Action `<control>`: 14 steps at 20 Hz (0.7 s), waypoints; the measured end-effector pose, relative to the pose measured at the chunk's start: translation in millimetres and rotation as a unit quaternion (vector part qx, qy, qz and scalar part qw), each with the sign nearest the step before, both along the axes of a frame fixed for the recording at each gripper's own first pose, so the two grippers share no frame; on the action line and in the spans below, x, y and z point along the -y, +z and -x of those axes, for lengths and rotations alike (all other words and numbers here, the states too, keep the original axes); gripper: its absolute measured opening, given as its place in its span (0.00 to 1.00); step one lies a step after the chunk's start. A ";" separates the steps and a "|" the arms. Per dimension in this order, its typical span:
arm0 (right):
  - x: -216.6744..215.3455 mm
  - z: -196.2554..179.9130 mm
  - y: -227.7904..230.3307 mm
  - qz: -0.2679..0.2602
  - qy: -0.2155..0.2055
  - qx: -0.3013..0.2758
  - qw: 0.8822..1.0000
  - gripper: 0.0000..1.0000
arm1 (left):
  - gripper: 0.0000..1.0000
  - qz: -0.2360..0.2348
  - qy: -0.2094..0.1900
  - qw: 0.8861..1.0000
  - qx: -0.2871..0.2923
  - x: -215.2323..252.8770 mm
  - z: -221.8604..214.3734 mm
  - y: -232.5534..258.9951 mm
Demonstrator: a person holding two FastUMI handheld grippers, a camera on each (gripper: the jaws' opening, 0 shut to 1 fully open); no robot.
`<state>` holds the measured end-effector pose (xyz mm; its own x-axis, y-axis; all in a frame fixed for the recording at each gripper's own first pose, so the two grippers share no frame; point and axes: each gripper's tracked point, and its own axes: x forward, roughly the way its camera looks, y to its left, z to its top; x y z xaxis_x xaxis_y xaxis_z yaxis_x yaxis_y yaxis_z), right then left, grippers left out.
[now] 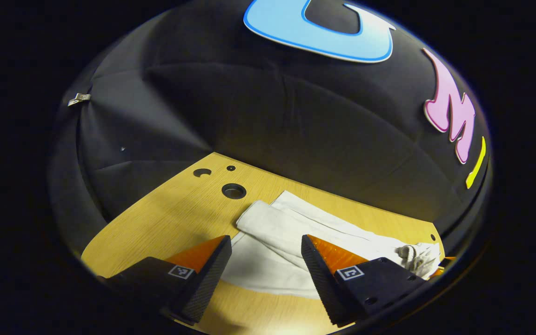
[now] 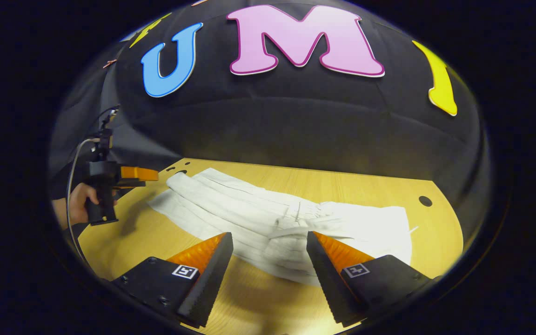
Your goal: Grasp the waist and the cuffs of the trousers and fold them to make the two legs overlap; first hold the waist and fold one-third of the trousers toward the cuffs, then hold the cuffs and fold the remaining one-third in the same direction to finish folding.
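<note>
Left hand-held gripper [image 1: 266,265] open, fingers spread wide, nothing between them, hovering above the near edge of the desk [image 1: 170,218]. Right hand-held gripper [image 2: 270,263] likewise open and empty, above the near desk edge. Left hand-held gripper also visible in the right gripper view at far left [image 2: 144,175], held by a hand [image 2: 79,202] over the left end of the desk, apart from the cloth.

White trousers [image 2: 268,218] flat on the wooden desk, long axis running along the desk's length, left to right. Legs point toward the left end, near the round holes [image 1: 233,190] in the desktop; one leg lying over the other there. Waist toward the right end, wider, with creases around the middle. In the left gripper view, bunched fabric [image 1: 414,256] at the right edge of the trousers.
</note>
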<state>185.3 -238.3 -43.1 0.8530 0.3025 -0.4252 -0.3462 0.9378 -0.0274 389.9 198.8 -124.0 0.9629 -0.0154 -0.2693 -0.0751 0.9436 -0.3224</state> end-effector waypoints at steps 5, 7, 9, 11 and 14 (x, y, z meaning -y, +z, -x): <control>46.3 52.1 18.0 0.030 -0.030 -0.010 0.999 0.97 | 0.95 -0.063 0.002 0.998 -0.032 -11.4 -52.5 -32.6; 56.2 75.1 18.1 0.039 -0.034 -0.025 0.998 0.97 | 0.95 -0.088 -0.011 0.995 -0.043 -4.8 -63.0 -42.5; 62.3 92.5 17.4 0.048 -0.038 -0.038 0.997 0.97 | 0.95 -0.127 -0.027 0.990 -0.058 -2.7 -73.0 -54.0; 62.8 103.9 15.3 0.043 -0.042 -0.052 0.997 0.97 | 0.92 -0.142 -0.037 0.988 -0.057 4.7 -78.5 -55.3; 60.3 114.9 9.7 0.024 -0.050 -0.078 0.995 0.97 | 0.98 -0.126 -0.034 0.989 -0.070 7.6 -79.4 -58.2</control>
<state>70.4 -298.6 -33.4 0.8006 0.1949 -0.5666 -0.2543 0.9667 -0.0269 469.3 191.2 -182.1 0.9153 0.0062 -0.4027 -0.0360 0.9972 -0.0663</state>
